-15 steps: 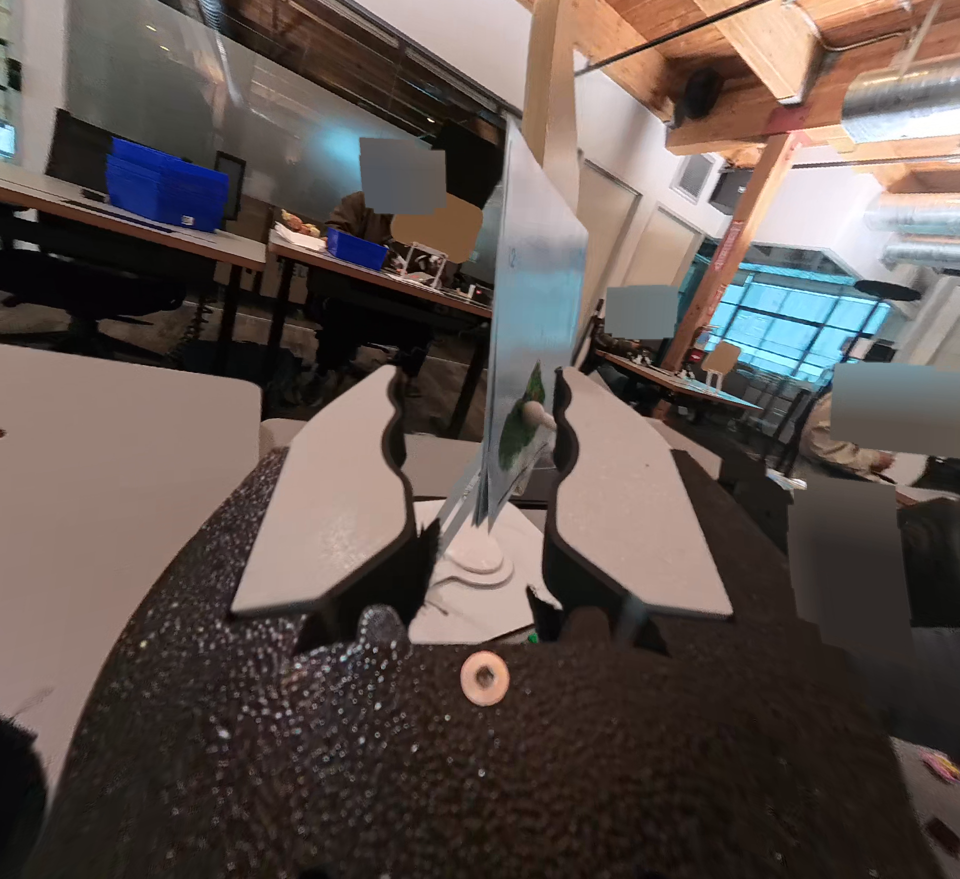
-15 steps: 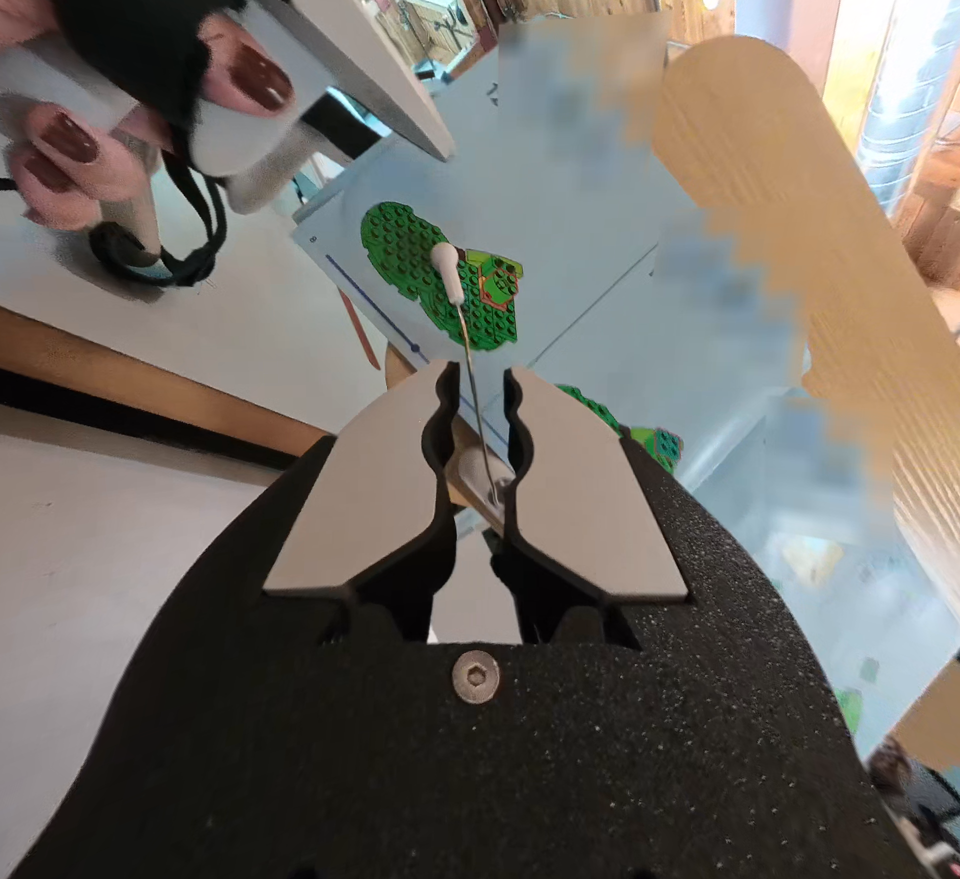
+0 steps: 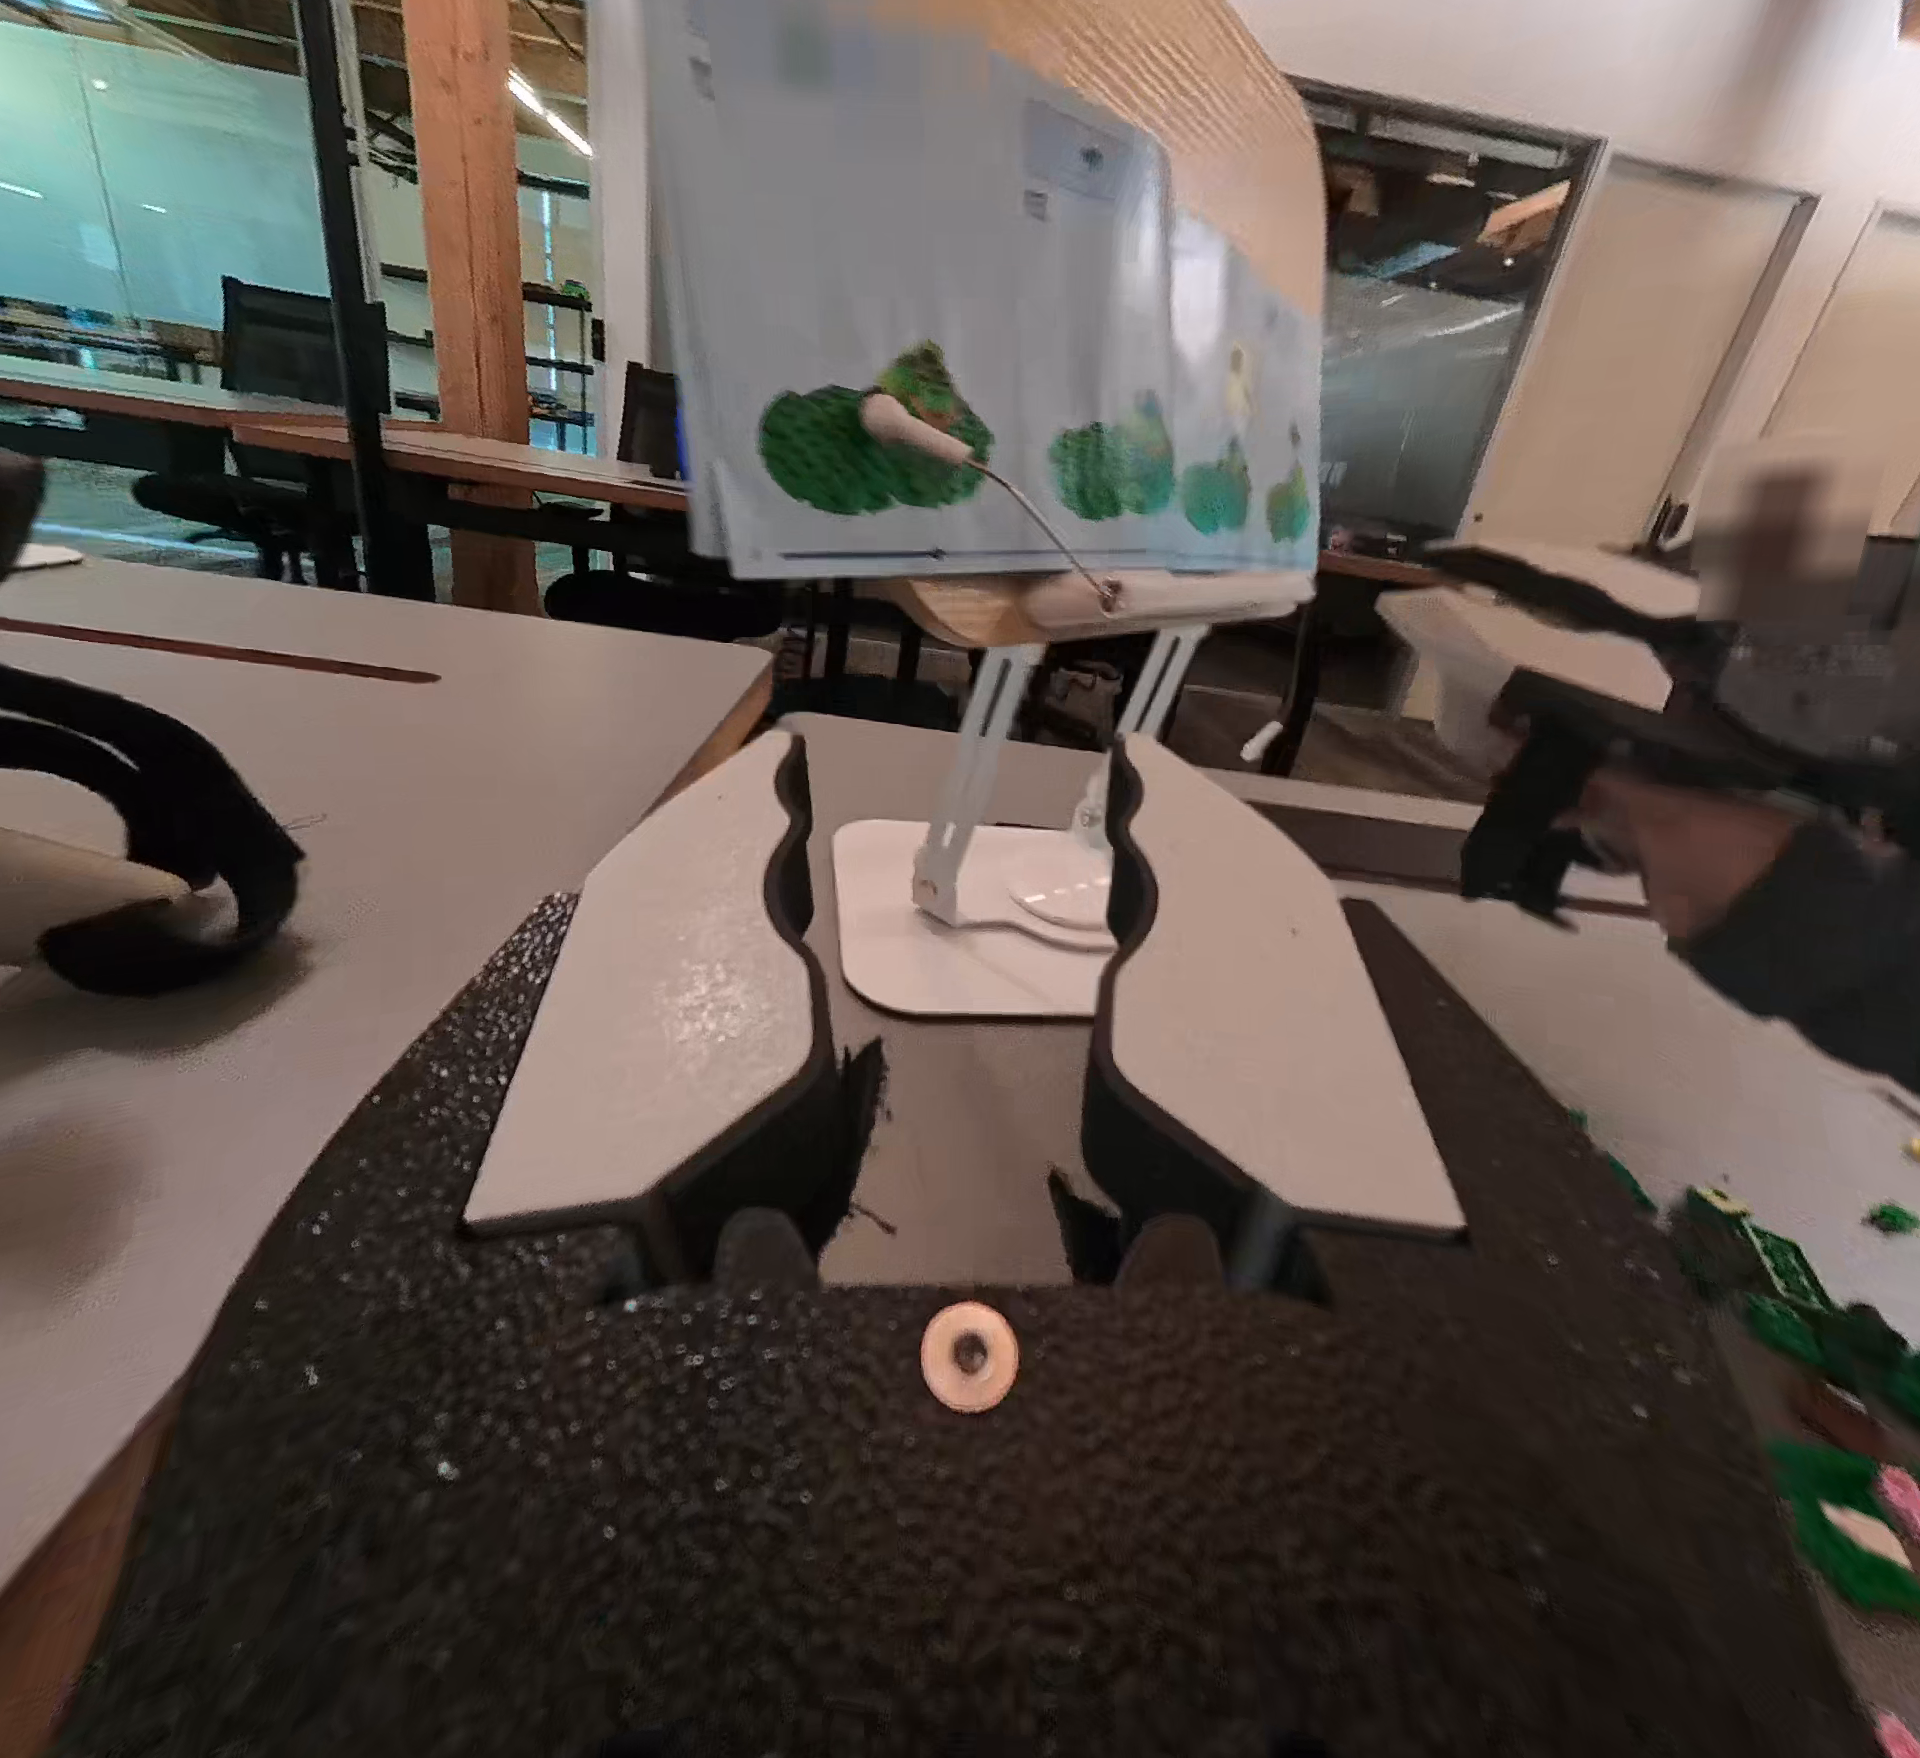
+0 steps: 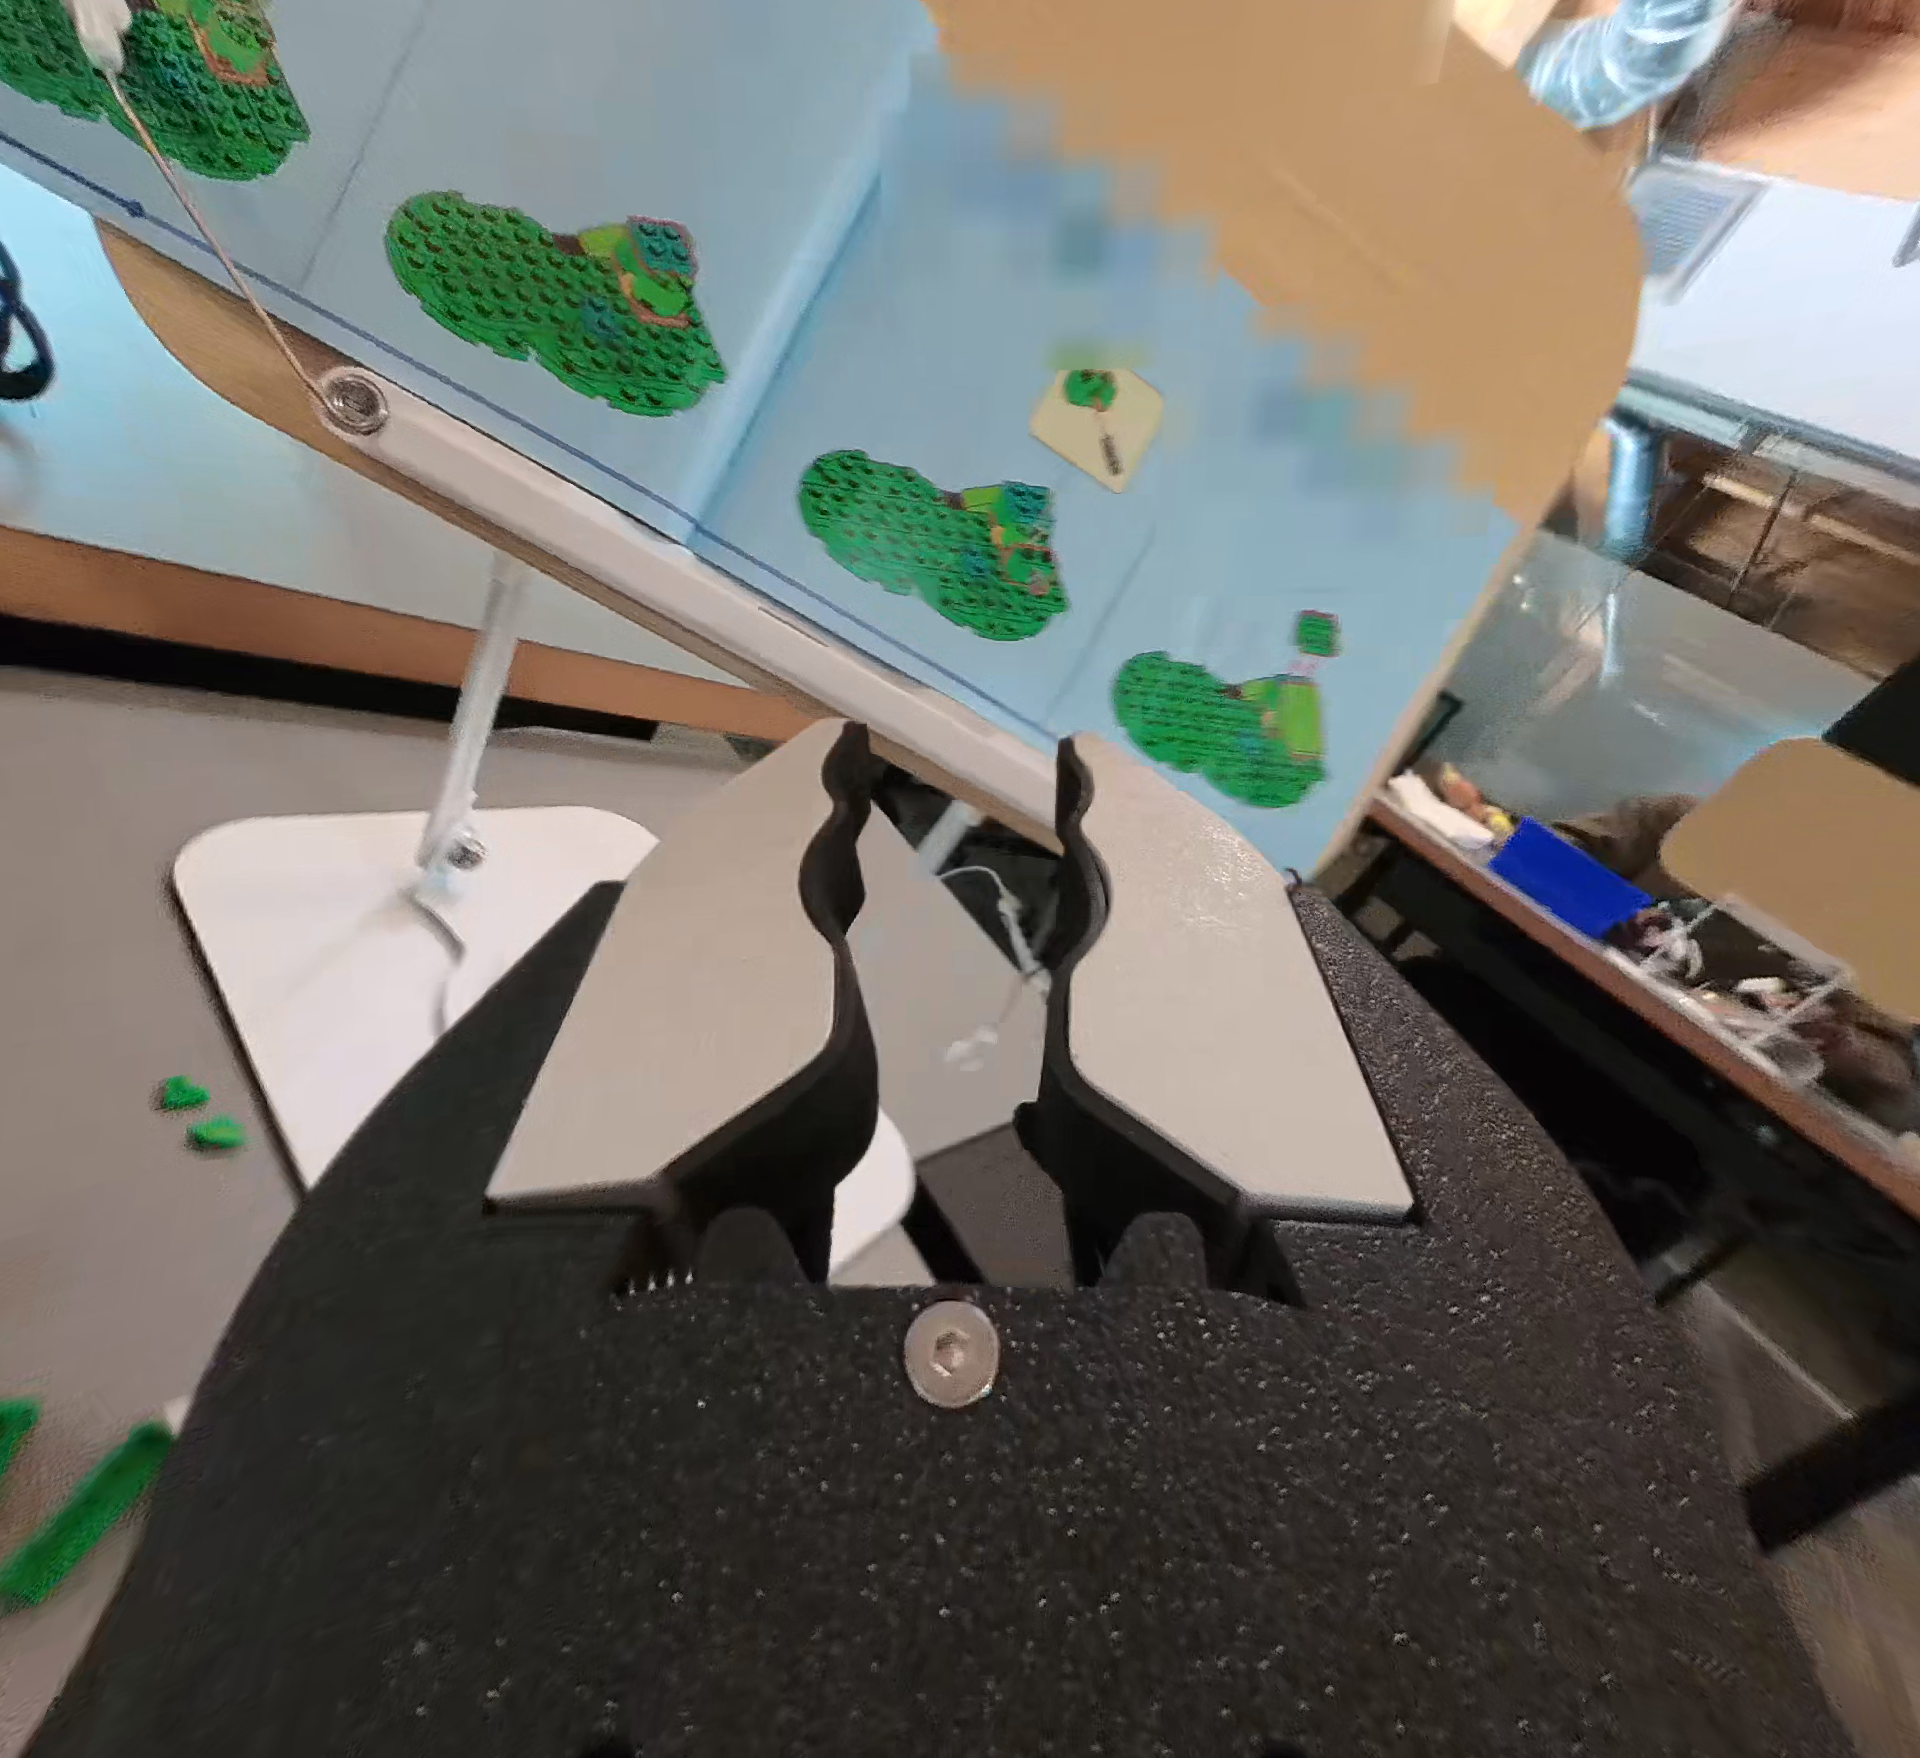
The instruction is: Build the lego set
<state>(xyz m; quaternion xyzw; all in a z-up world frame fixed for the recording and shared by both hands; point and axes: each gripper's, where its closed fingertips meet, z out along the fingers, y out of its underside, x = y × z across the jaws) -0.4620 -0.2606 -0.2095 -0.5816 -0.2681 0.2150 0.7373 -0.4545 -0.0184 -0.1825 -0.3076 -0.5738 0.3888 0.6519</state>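
Both hand-held grippers, left (image 3: 956,867) and right (image 4: 956,835), were spread apart with nothing between them. The instruction booklet (image 4: 831,274) sat on its stand (image 3: 966,939); loose green lego pieces (image 3: 1808,1313) lay on the counter (image 3: 364,773). Best to match the pictured step before grabbing a piece.

The room is bright with soft daylight. Both pictures are smeared by motion: the booklet (image 3: 987,337) looks fuzzy, and the green bricks (image 4: 83,1511) are blurry streaks. Straight lines bend near the edges. The grey table (image 3: 343,835) shows only faint shadows.
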